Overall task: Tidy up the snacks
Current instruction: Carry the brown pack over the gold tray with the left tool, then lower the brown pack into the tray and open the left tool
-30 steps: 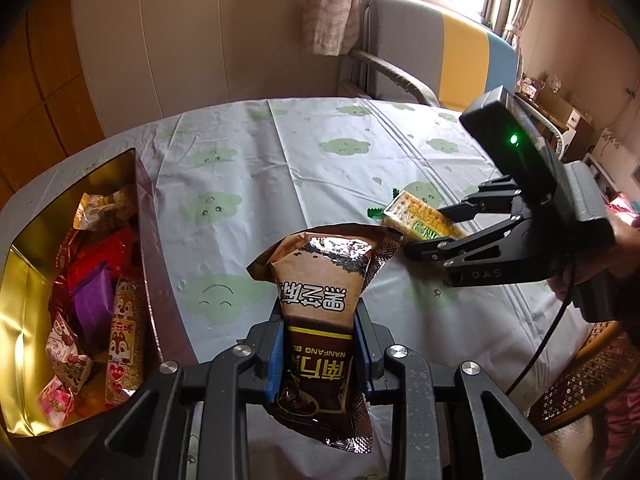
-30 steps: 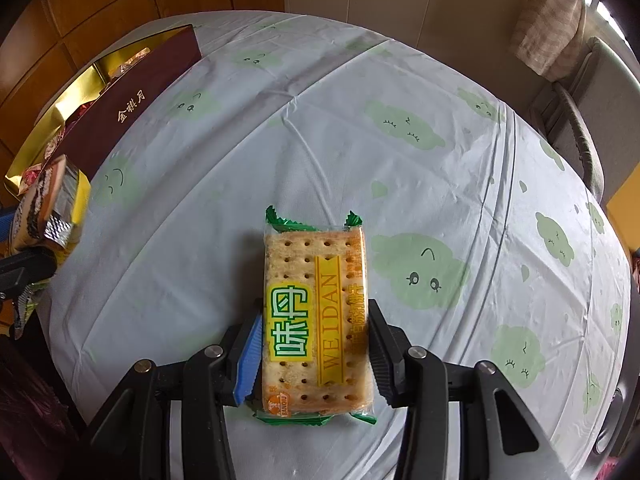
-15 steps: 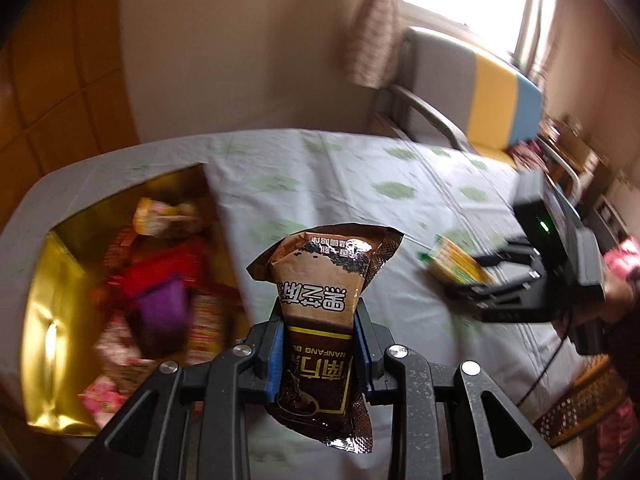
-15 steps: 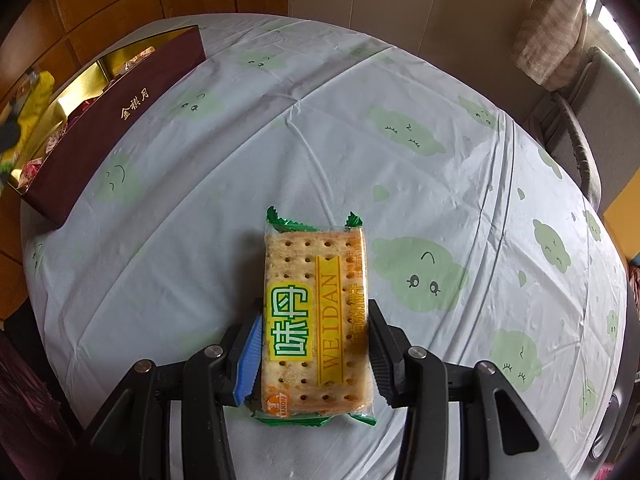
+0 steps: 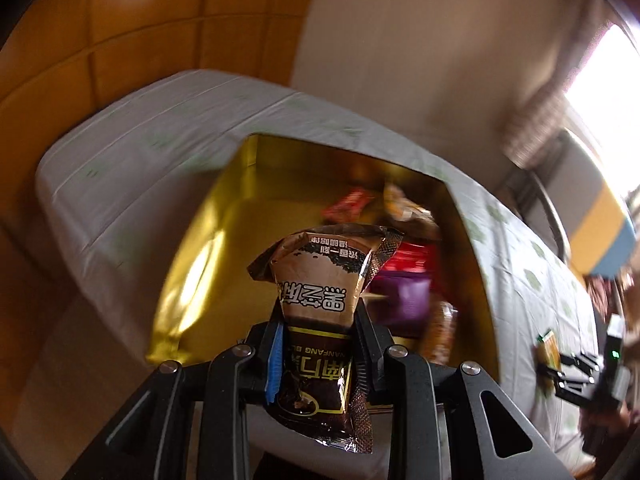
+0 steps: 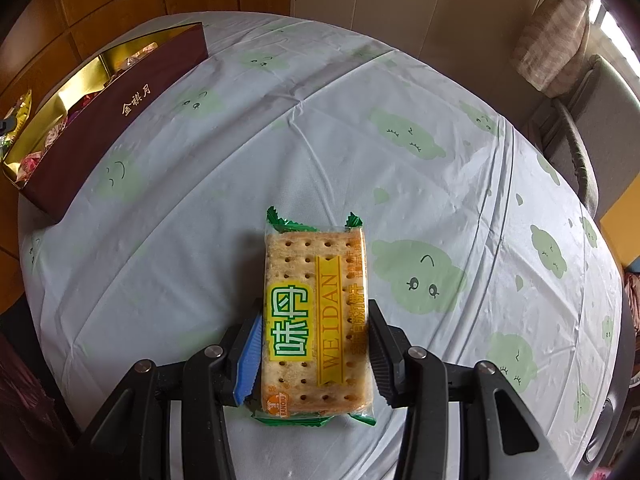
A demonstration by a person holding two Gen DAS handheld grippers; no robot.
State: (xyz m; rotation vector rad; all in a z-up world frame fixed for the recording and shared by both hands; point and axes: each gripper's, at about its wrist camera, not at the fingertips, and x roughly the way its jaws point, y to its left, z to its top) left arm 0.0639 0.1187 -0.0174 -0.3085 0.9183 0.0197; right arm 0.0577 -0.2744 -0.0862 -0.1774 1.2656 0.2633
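My left gripper (image 5: 318, 354) is shut on a brown snack packet (image 5: 320, 304) and holds it above the near end of an open gold-lined box (image 5: 208, 248). Several wrapped snacks (image 5: 404, 276) lie in the box's right half; its left half shows bare gold. In the right wrist view my right gripper (image 6: 316, 354) is shut on a green-edged cracker pack (image 6: 316, 312) that hangs over the tablecloth. The same box, with its maroon outer wall (image 6: 120, 120), sits at the table's far left. The right gripper (image 5: 576, 376) with its cracker pack (image 5: 548, 350) shows blurred at the right edge of the left wrist view.
A round table with a pale cloth printed with green clouds (image 6: 400, 160) carries everything. Orange wood panelling (image 5: 120, 40) stands behind the box. A cushioned chair (image 6: 592, 128) is at the table's far right, below a window.
My left gripper has swung left with the brown packet, from over the cloth to above the box, rolling as it went. The right gripper and cracker pack have stayed still.
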